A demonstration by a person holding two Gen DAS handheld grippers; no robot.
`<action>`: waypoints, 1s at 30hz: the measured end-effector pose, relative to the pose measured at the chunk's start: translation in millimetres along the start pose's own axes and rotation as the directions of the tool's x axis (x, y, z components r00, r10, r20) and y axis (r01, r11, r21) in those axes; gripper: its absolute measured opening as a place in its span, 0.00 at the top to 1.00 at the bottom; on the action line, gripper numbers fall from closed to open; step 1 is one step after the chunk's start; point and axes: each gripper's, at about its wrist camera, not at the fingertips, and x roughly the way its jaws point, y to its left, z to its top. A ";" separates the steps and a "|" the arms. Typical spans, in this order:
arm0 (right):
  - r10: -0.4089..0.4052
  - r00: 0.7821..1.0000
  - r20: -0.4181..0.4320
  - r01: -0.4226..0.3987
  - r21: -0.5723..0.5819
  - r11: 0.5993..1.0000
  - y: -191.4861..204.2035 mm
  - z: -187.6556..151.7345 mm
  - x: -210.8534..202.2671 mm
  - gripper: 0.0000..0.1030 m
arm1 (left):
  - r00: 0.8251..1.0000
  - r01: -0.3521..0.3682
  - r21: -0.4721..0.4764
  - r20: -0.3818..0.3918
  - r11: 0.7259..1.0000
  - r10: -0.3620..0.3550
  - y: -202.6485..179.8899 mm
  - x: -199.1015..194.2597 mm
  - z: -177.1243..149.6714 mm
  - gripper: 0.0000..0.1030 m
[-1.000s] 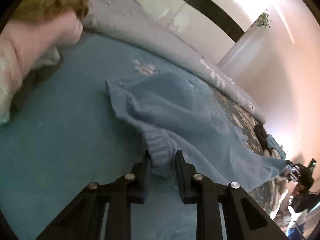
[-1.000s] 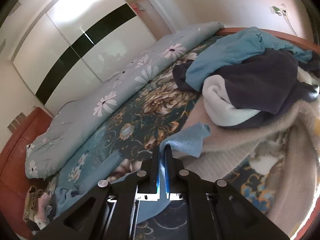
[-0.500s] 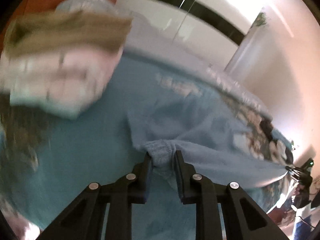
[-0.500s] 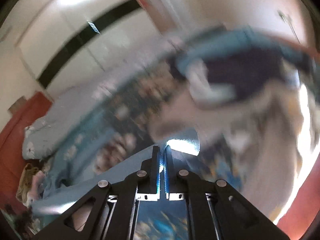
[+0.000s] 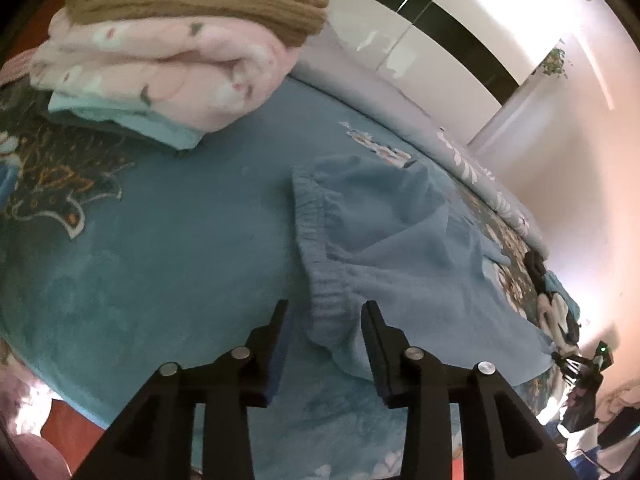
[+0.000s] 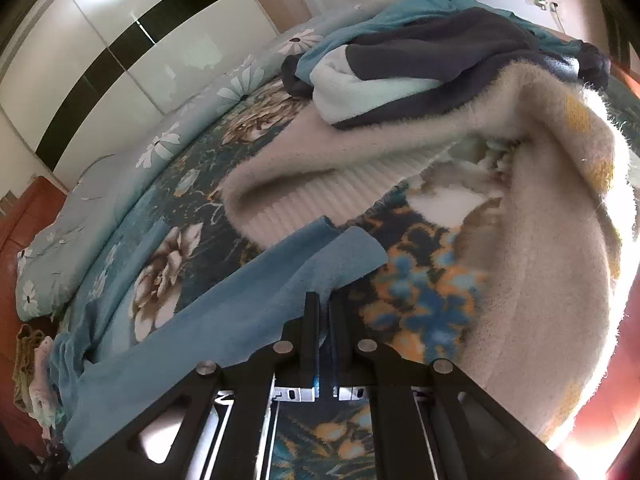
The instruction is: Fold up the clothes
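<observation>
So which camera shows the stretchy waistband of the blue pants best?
The left wrist view. The ribbed waistband fills the middle there, its gathers clear, one end lying between the opening jaws of the left gripper. The right wrist view shows only the other end of the blue pants, pinched in the shut right gripper; no waistband is clear there.

We see the light blue fleece trousers (image 5: 400,248) lying stretched across the bed, their ribbed elastic waistband (image 5: 320,264) bunched and curving at the near end in the left wrist view, the fabric behind it rumpled into soft folds. In the right wrist view the same trousers (image 6: 224,320) run as a long, flat band over the floral bedspread, and the leg end (image 6: 344,256) lies spread just short of a cream sweater. We make out the fabric as plain, slightly fuzzy and unpatterned along its whole length.
</observation>
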 end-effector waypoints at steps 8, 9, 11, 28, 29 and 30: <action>-0.039 0.999 0.033 0.038 0.031 0.999 -4.3 7.0 -7.1 0.91 | 1.000 0.007 -0.003 0.012 1.000 -0.007 -1.8 4.2 18.9 0.51; -0.087 0.994 0.058 0.085 0.032 0.996 -4.2 9.1 -12.2 0.87 | 1.000 0.001 0.007 0.011 1.000 -0.001 -3.4 6.2 24.5 0.50; -0.170 0.978 0.122 0.166 0.046 0.985 -2.5 11.8 -24.2 0.86 | 1.000 -0.017 0.034 0.000 0.999 0.017 -8.2 14.2 40.1 0.46; 0.255 0.956 -0.147 -0.263 -0.033 0.964 196.5 60.6 158.8 0.62 | 0.974 -0.205 0.037 -0.090 0.978 0.207 -11.5 116.8 105.5 0.41; 0.249 0.957 -0.149 -0.255 -0.023 0.967 199.8 61.8 166.1 0.62 | 0.974 -0.205 0.034 -0.093 0.978 0.207 -11.0 117.9 105.9 0.41; 0.247 0.957 -0.153 -0.252 -0.011 0.968 201.4 62.9 172.8 0.62 | 0.974 -0.203 0.034 -0.096 0.979 0.206 -10.0 118.0 106.3 0.41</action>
